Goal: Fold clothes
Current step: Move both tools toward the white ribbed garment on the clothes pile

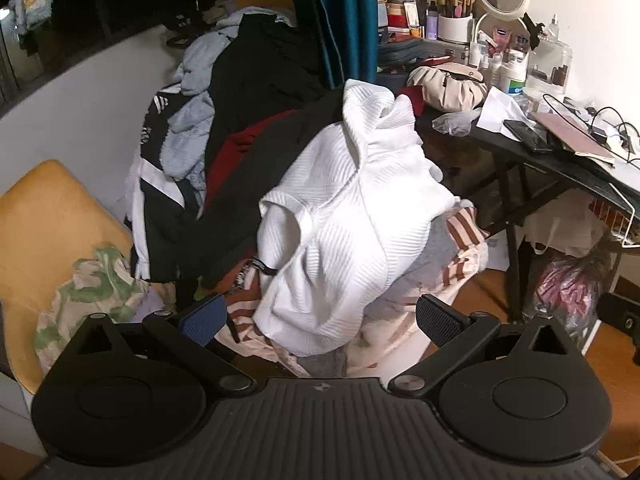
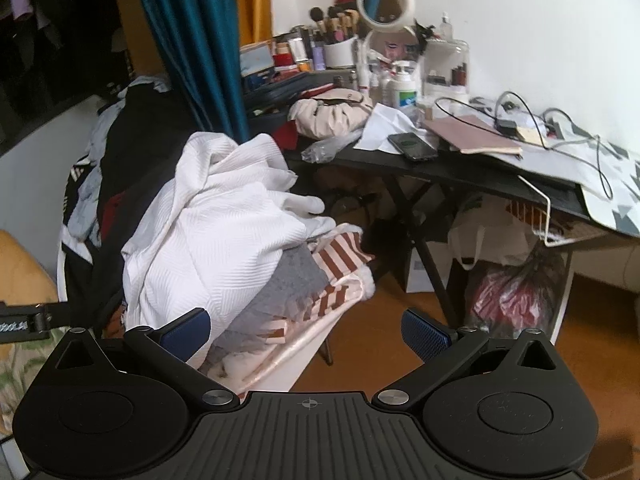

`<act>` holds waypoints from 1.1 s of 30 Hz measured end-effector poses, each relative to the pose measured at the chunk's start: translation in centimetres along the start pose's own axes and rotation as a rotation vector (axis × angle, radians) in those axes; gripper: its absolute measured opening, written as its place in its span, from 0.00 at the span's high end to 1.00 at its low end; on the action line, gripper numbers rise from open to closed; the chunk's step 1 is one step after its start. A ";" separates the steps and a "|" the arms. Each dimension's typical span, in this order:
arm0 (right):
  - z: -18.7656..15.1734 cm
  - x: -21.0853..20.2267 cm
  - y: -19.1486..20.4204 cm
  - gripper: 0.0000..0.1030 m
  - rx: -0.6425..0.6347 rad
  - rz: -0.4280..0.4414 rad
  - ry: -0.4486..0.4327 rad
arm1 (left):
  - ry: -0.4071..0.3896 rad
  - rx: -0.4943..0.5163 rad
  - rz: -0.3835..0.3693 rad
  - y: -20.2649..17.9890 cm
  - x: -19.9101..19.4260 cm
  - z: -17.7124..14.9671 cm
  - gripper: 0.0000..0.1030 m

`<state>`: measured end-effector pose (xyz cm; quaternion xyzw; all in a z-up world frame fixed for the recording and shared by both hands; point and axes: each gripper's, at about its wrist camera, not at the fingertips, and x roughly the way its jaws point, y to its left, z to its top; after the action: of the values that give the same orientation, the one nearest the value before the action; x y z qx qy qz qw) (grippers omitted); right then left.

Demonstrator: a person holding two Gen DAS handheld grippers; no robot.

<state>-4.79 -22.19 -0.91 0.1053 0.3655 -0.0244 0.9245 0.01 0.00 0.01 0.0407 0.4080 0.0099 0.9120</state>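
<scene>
**Picking the white top off the heap, cleanly**

I have both tools pitched down at the clothes pile, and neither has hold of anything. The left hand-held gripper (image 1: 320, 320) stands with its jaws spread as wide as they go, empty, and the lower hem of the white ribbed garment (image 1: 344, 208) sits in the gap between them without either pad pressing on it. The right hand-held gripper (image 2: 306, 330) is just as wide and just as empty; its left finger is near the same white garment (image 2: 216, 232), while its right finger hangs over bare wooden floor (image 2: 400, 368).

The white piece fills the centre of the left view and the centre-left of the right view, draped on top of a grey garment (image 2: 288, 280) and a brown-and-white striped cloth (image 2: 340, 256). Darker clothes (image 1: 256, 120) are heaped behind it towards the upper left. The cluttered tabletop (image 2: 472, 176) runs across the upper right.

My judgement is that folding has not begun; the step in hand is lifting one garment free. To do it well I would bite only the white fabric, at its hem or a shoulder edge, keeping the pads shallow so the grey and striped layers beneath are not pinched too. I would bring the right tool leftward first, since half its span is currently over nothing. I'd take two well-separated points so it hangs flat.
</scene>
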 end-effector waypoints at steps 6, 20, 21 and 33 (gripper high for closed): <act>0.6 0.5 -0.1 0.01 -0.025 -0.033 0.000 | 0.031 -0.009 -0.019 -0.8 0.7 0.5 0.00; 1.8 1.9 0.0 0.01 -0.065 -0.017 -0.014 | 0.015 0.022 -0.018 -1.6 1.7 1.0 0.00; 2.0 2.0 0.0 0.01 -0.066 -0.017 -0.012 | 0.014 0.021 -0.014 -1.6 1.7 1.0 0.00; 2.5 3.3 0.9 0.01 -0.083 -0.008 0.003 | 0.012 -0.023 0.016 -0.4 2.0 1.0 0.00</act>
<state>-0.58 -21.70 -1.25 0.0652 0.3682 -0.0128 0.9274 2.08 -0.39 -0.80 0.0333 0.4131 0.0219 0.9098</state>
